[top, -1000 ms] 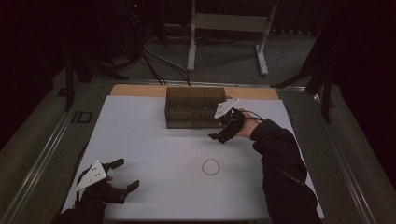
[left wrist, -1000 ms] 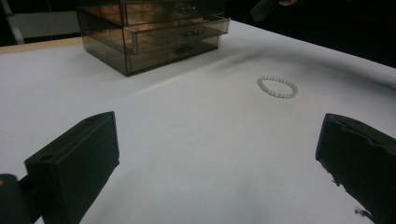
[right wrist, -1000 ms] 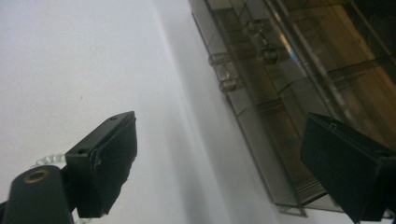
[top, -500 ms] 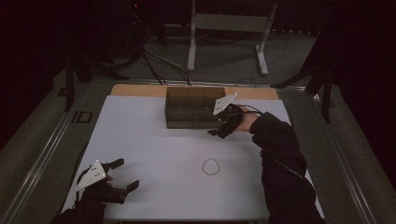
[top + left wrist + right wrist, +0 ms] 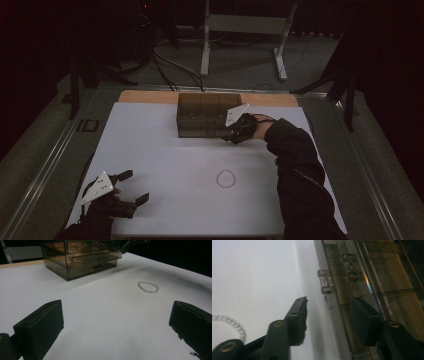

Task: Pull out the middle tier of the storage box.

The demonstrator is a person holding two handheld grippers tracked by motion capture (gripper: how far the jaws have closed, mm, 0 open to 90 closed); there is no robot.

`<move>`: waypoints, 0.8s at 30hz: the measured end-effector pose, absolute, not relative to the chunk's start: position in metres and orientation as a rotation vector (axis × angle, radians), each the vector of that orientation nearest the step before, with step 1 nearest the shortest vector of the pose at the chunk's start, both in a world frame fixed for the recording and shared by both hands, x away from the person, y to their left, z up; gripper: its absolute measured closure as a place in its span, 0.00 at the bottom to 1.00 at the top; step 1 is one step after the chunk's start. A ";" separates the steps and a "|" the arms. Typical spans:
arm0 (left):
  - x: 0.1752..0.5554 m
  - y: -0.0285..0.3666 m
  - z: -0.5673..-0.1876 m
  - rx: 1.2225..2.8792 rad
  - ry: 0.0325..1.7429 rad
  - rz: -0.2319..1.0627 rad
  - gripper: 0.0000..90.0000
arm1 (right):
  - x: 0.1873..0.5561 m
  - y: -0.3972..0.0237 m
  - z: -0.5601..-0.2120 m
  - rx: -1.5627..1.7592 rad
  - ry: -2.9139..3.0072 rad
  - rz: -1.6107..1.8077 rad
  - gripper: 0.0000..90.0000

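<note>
Between grippers: bead bracelet (image 5: 225, 178) on white sheet (image 5: 150, 150), drawer box (image 5: 202, 115) behind.

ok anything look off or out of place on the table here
Nothing looks damaged or spilled. The smoky drawer box sits square at the far edge with its drawers shut. The only stray item is the bead bracelet, lying loose on the white mat, apart from the box.

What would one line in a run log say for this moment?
right tool: at drawer box front, jaws just closing, clear handle ahead, ungripped | left tool: open over the mat | bead bracelet: lying loose on white mat
</note>
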State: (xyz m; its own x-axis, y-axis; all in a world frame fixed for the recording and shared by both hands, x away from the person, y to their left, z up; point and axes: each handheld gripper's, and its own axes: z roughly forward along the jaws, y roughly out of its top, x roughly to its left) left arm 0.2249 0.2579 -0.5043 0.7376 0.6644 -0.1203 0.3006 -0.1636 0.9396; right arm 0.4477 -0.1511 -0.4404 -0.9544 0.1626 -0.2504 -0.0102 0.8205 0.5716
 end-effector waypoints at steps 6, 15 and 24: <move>0.225 0.258 -0.504 1.756 0.764 0.379 0.01 | 0.456 -0.150 -0.446 0.007 2.698 0.786 0.75; 0.225 0.258 -0.505 1.759 0.765 0.377 0.01 | 0.464 -0.145 -0.449 -0.024 2.706 0.704 0.86; 0.225 0.257 -0.504 1.760 0.764 0.379 0.01 | 0.470 -0.139 -0.454 -0.021 2.755 0.656 0.90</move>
